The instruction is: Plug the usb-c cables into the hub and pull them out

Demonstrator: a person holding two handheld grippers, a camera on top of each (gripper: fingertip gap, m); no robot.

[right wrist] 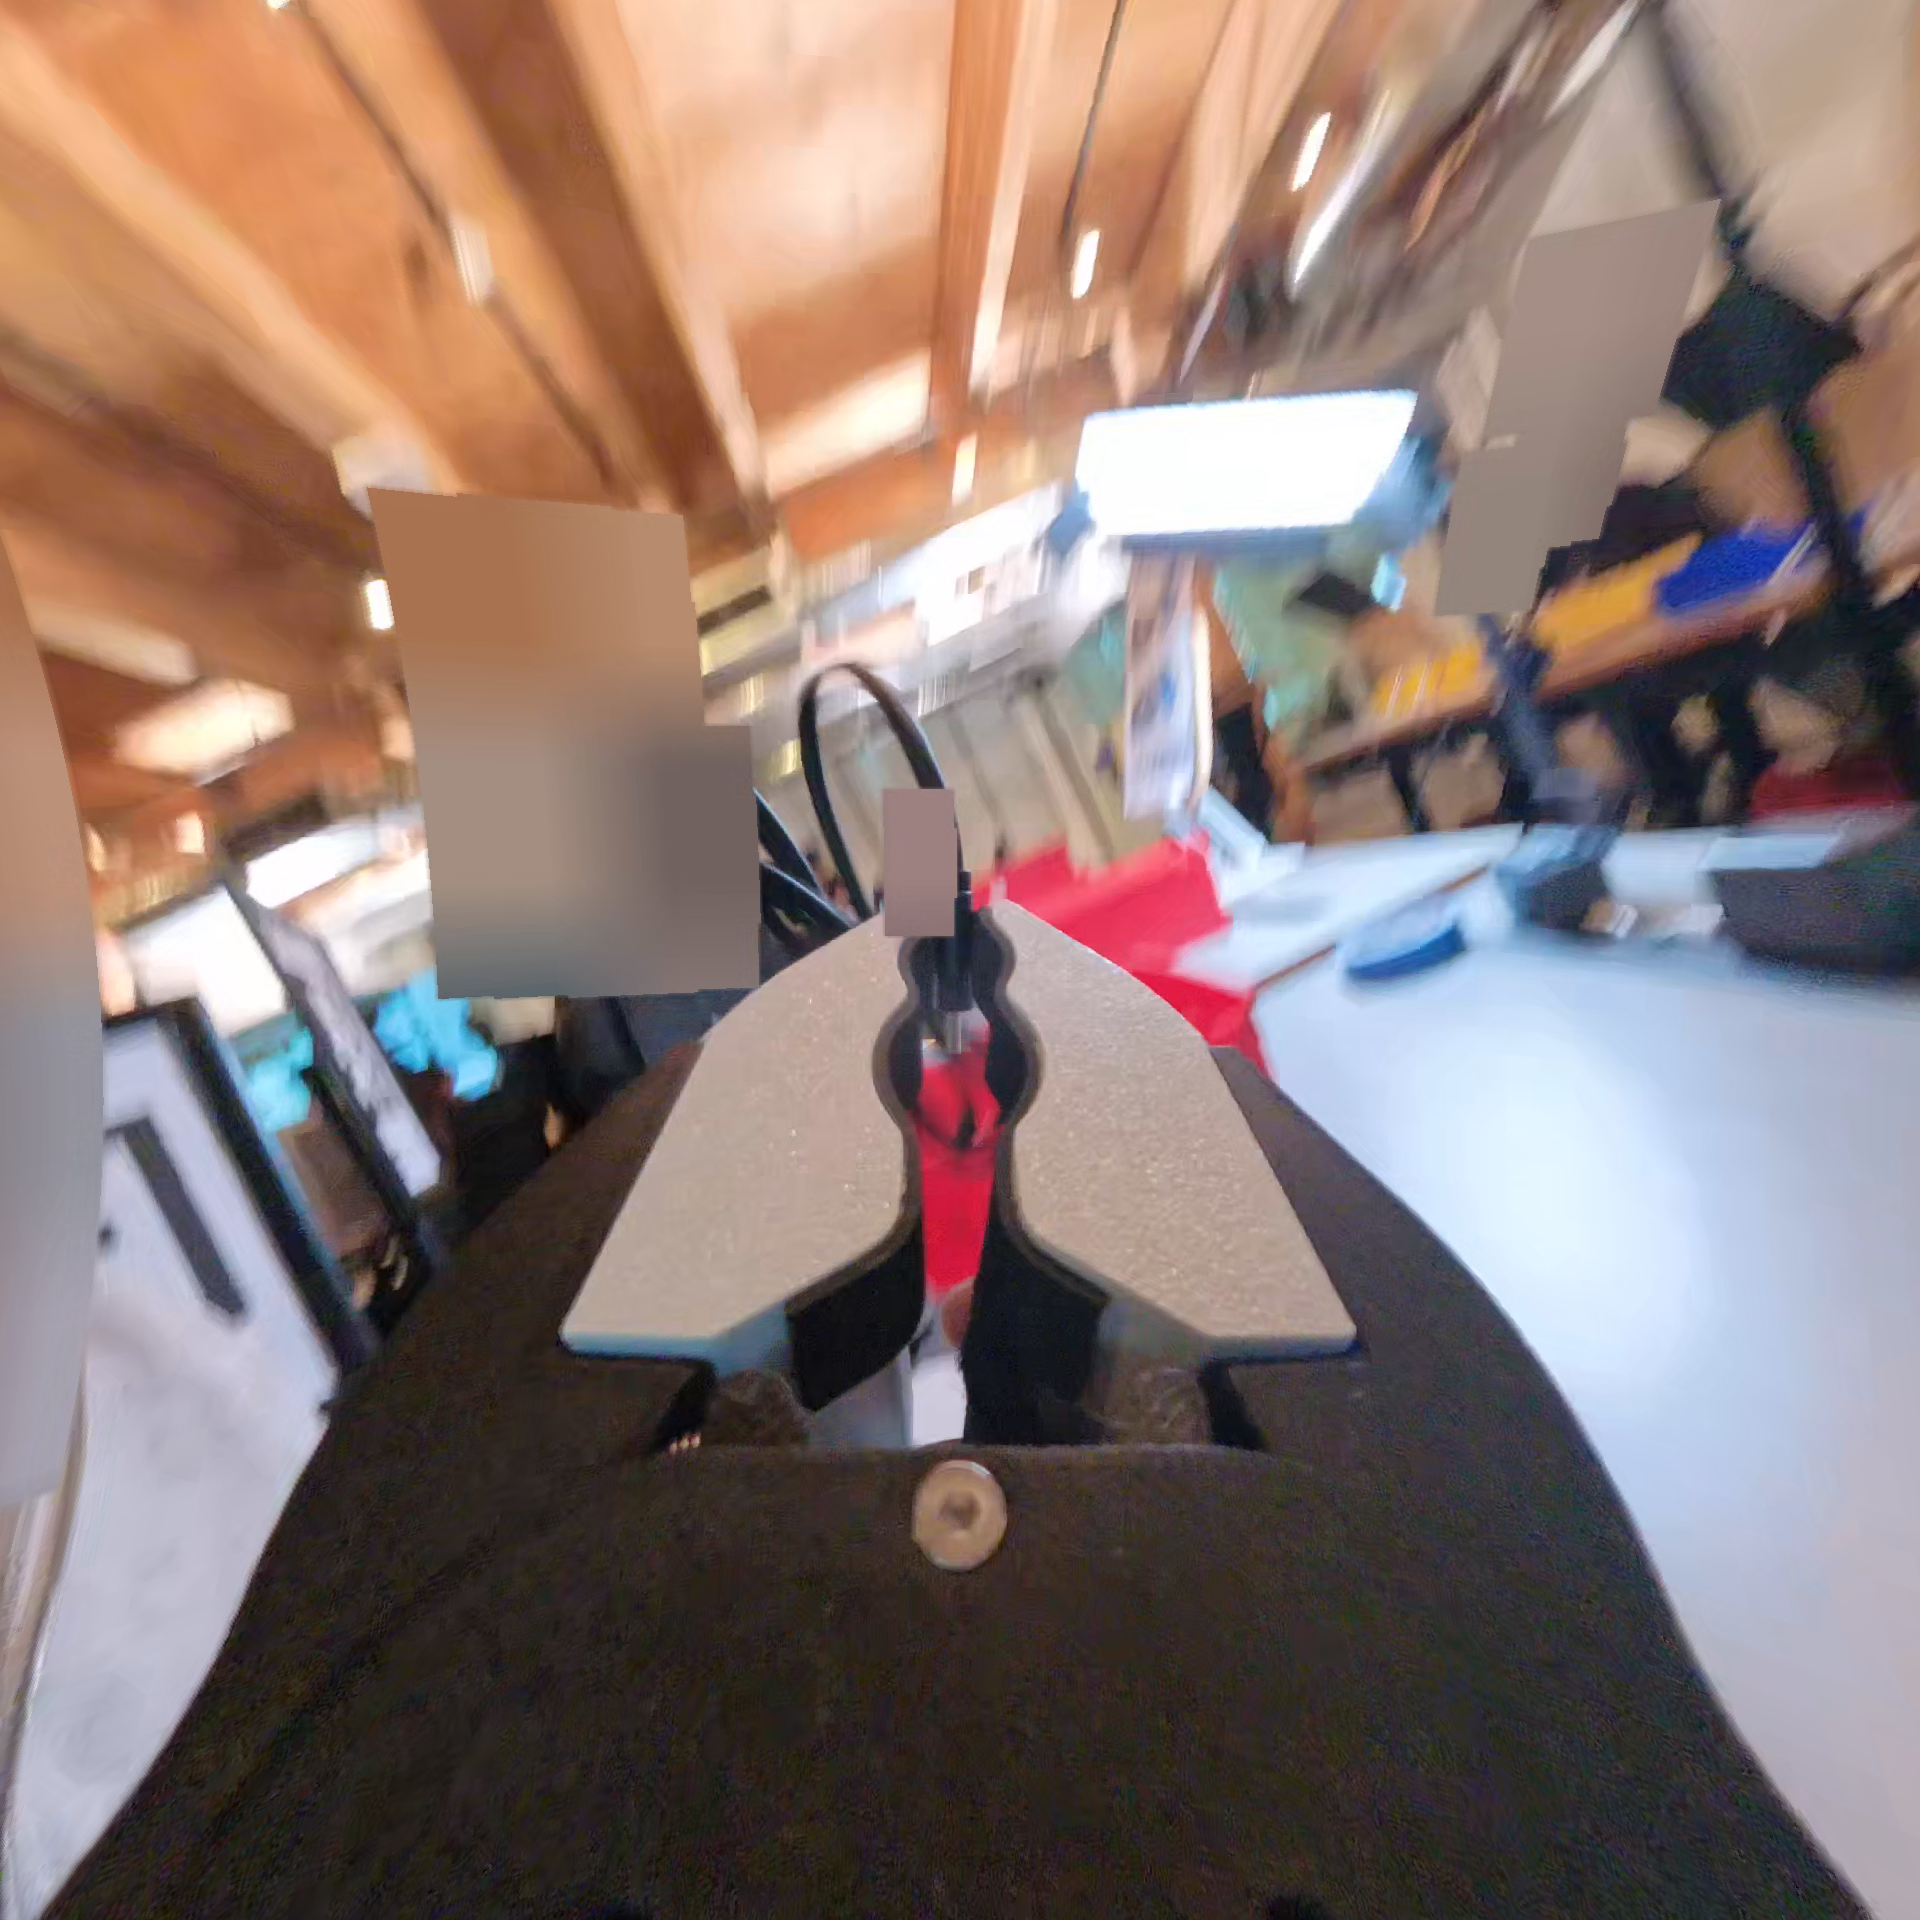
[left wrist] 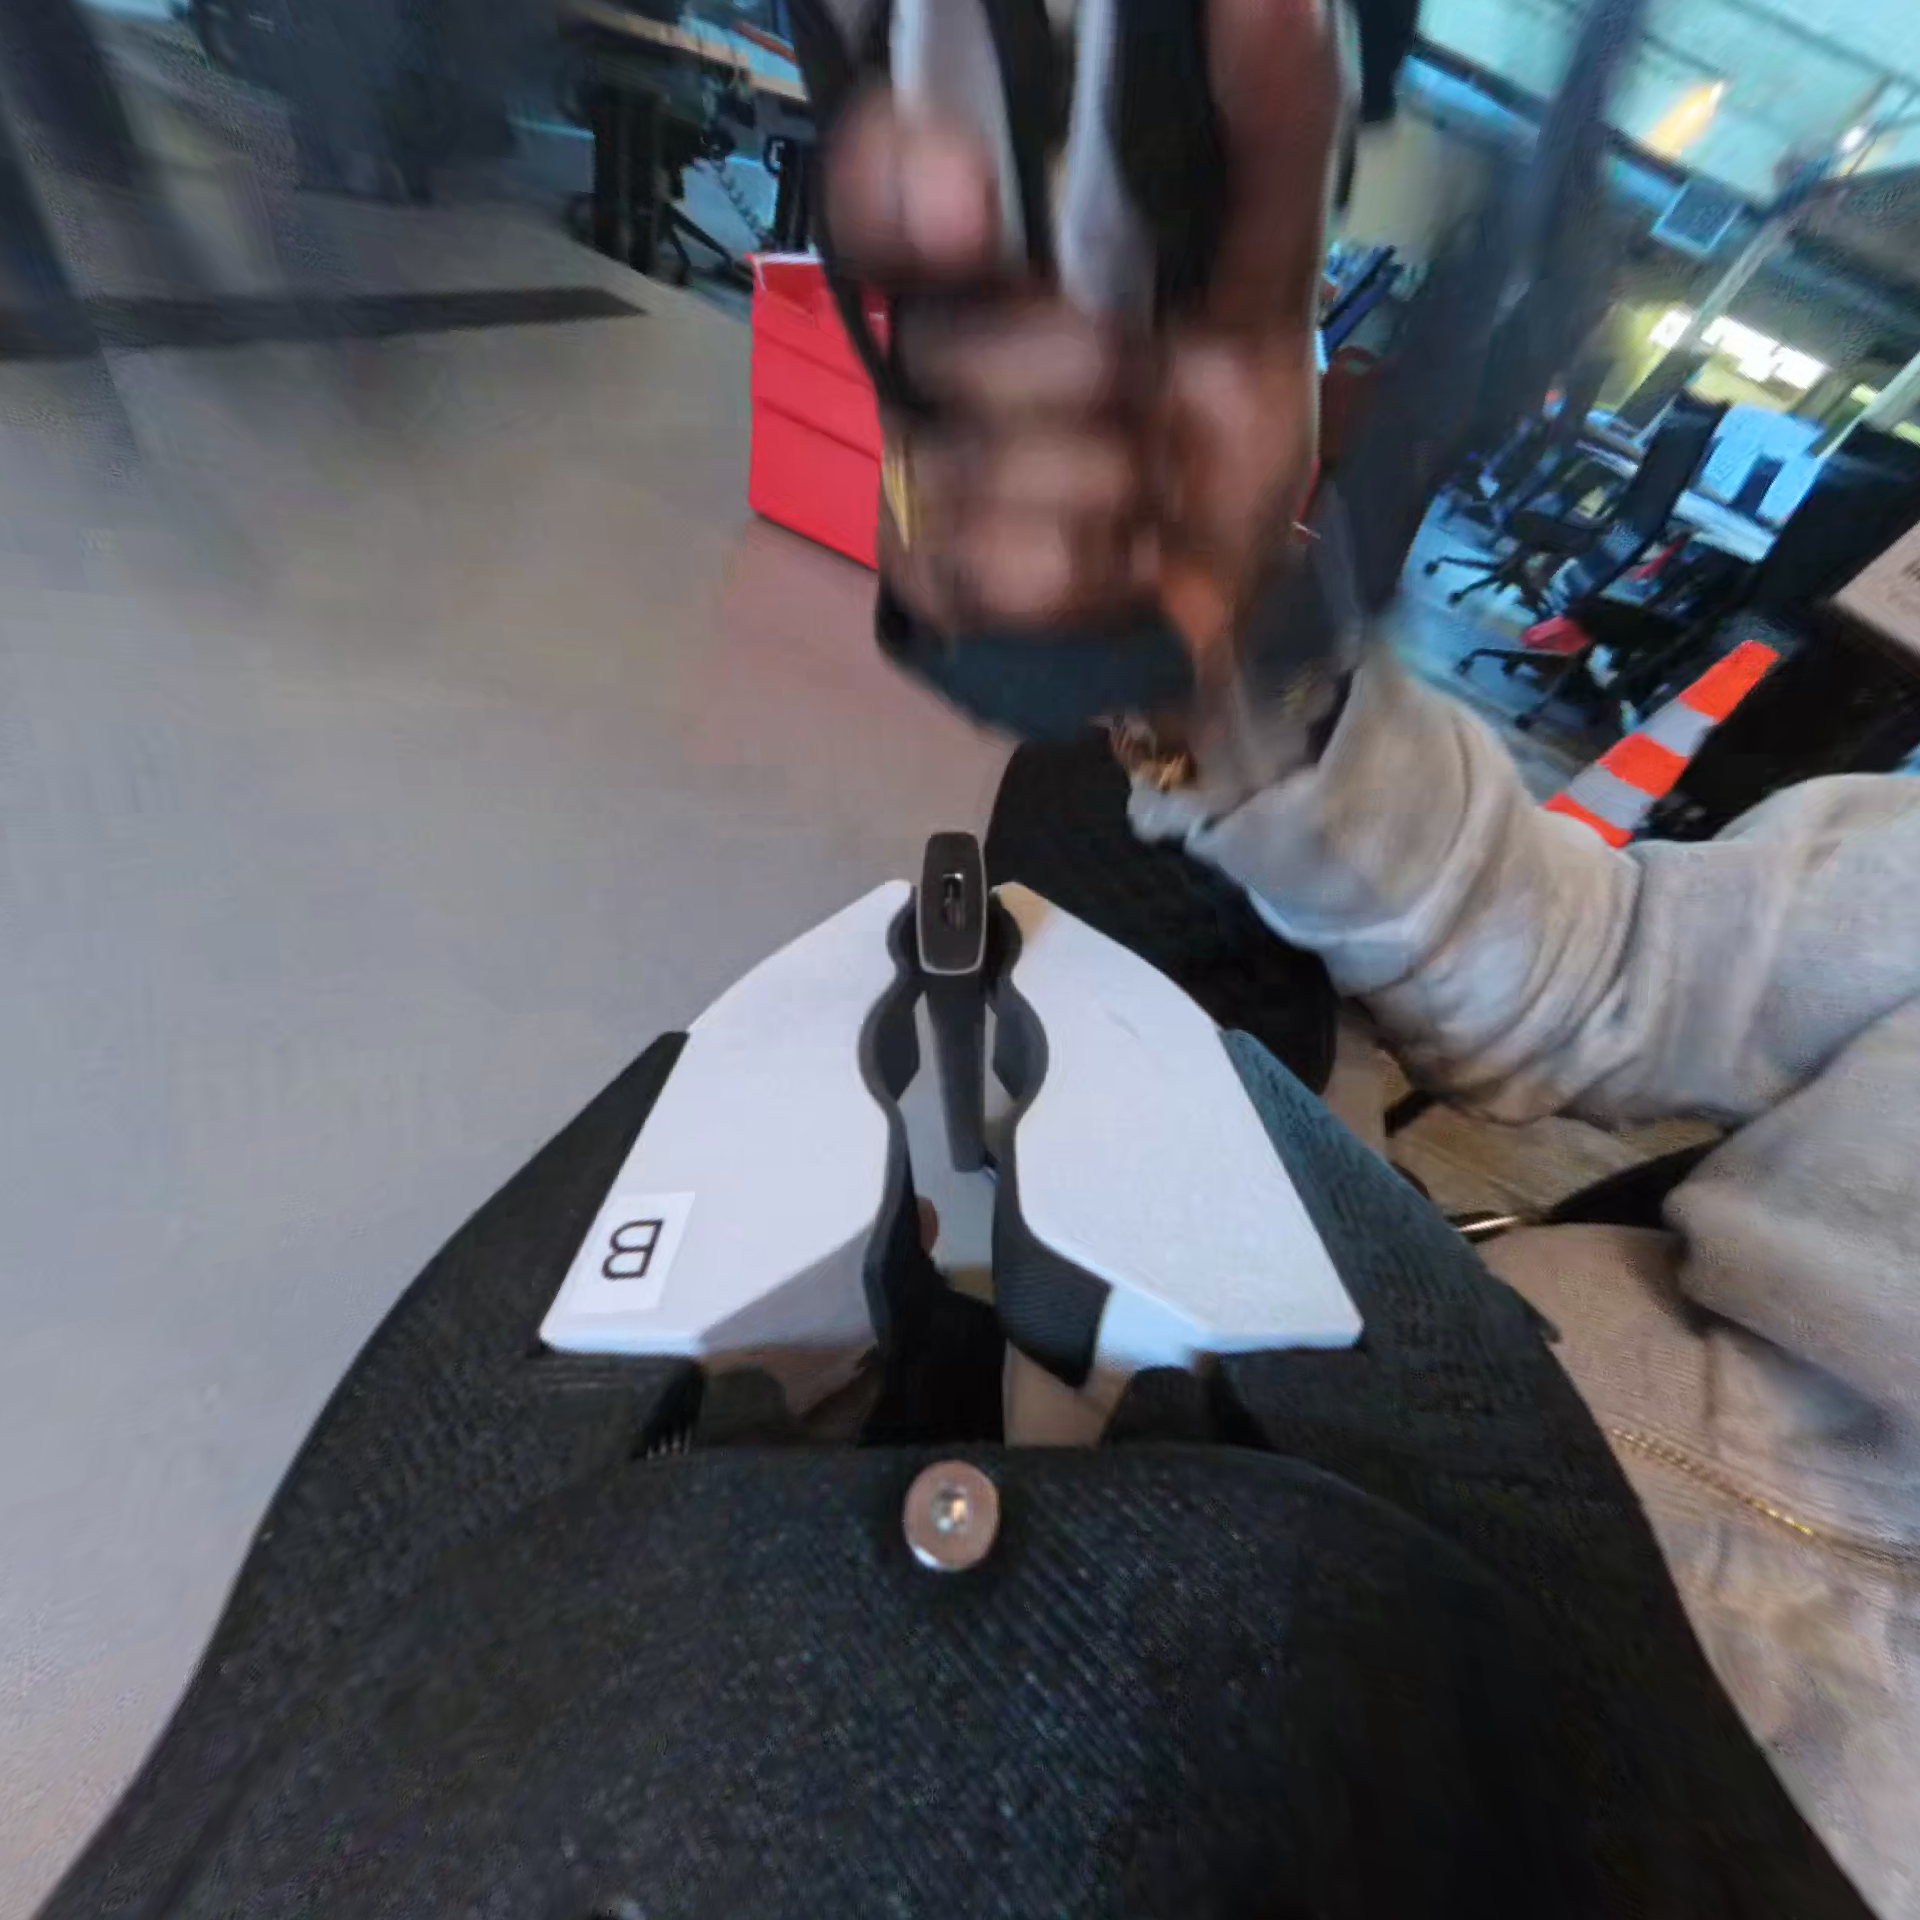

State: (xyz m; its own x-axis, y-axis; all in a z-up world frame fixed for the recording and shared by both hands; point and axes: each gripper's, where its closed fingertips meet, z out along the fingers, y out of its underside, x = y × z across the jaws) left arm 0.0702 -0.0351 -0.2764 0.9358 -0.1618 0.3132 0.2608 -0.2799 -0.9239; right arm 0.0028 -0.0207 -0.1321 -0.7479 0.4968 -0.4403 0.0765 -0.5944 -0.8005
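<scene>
In the left wrist view my left gripper is shut on a slim dark hub. The hub stands end-on between the white fingers, with a small port slot facing forward. A blurred hand holds the other gripper just above and beyond the hub. In the right wrist view my right gripper is shut on the black plug of a USB-C cable. The cable loops up and back behind the fingertips. This view tilts up toward the ceiling, and the hub is not in it.
A grey table lies below and to the left. A red box stands on it beyond the hub and also shows in the right wrist view. A grey sleeve crosses the right side. An orange cone and office chairs stand far right.
</scene>
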